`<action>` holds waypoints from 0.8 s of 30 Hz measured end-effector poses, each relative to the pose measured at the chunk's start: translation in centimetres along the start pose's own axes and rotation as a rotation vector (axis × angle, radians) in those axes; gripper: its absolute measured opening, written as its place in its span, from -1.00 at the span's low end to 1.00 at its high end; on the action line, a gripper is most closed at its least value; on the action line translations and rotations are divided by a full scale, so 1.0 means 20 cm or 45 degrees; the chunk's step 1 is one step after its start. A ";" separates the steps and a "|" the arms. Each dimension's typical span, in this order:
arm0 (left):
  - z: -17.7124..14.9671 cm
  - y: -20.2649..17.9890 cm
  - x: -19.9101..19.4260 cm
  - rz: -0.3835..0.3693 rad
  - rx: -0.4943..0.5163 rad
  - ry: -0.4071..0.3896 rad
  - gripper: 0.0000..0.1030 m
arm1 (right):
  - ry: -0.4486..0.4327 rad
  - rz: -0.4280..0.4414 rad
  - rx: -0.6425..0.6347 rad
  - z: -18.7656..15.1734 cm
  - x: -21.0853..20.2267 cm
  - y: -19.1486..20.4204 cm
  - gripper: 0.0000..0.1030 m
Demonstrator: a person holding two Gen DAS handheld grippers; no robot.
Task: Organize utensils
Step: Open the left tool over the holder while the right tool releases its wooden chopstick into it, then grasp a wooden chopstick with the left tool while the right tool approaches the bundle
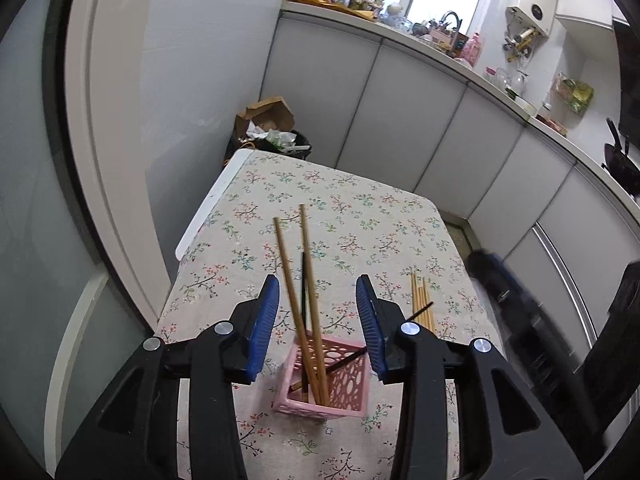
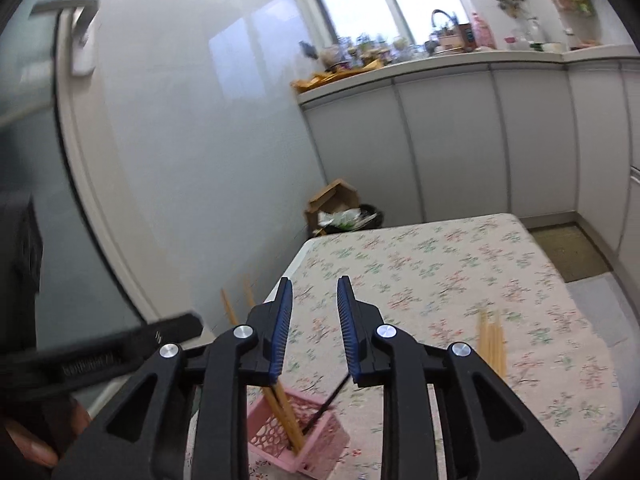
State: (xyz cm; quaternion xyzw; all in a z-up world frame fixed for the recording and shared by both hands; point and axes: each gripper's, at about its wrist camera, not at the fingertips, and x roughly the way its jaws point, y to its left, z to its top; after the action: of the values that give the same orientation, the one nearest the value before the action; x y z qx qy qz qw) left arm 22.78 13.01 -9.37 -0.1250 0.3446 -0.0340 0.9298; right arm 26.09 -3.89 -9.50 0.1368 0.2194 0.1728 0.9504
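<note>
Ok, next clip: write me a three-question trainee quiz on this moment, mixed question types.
1. True or false: the left gripper is clamped on the chopsticks in the pink basket.
2. Where do the loose chopsticks lie?
A. in the basket
B. on the tablecloth
C. on the counter
3. Fill in: the right gripper holds ____.

Key: 1 false, its jaws are open; 2 B; 3 nothing.

One pink basket, two wooden chopsticks and two black chopsticks inside.
</note>
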 end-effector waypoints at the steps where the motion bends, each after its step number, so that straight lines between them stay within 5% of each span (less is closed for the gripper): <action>1: 0.00 -0.03 -0.01 -0.015 0.010 -0.001 -0.27 | -0.018 -0.013 0.019 0.06 -0.06 -0.05 -0.50; 10: -0.04 -0.34 -0.03 -0.155 0.158 0.009 -0.27 | -0.069 -0.182 0.049 0.31 -0.36 -0.42 -0.17; 16: -0.20 -0.63 0.16 -0.259 0.282 0.233 -0.24 | 0.168 -0.337 0.241 0.27 -0.29 -0.78 -0.16; 24: -0.42 -0.85 0.57 -0.187 0.417 0.488 -0.24 | 0.430 -0.398 0.391 0.15 -0.18 -1.05 -0.16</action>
State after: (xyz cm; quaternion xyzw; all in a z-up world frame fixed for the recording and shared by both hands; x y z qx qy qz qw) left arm 26.45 -6.81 -18.35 0.0111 0.4943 -0.1798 0.8504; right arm 29.99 -24.80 -12.59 0.2132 0.4167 0.0091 0.8837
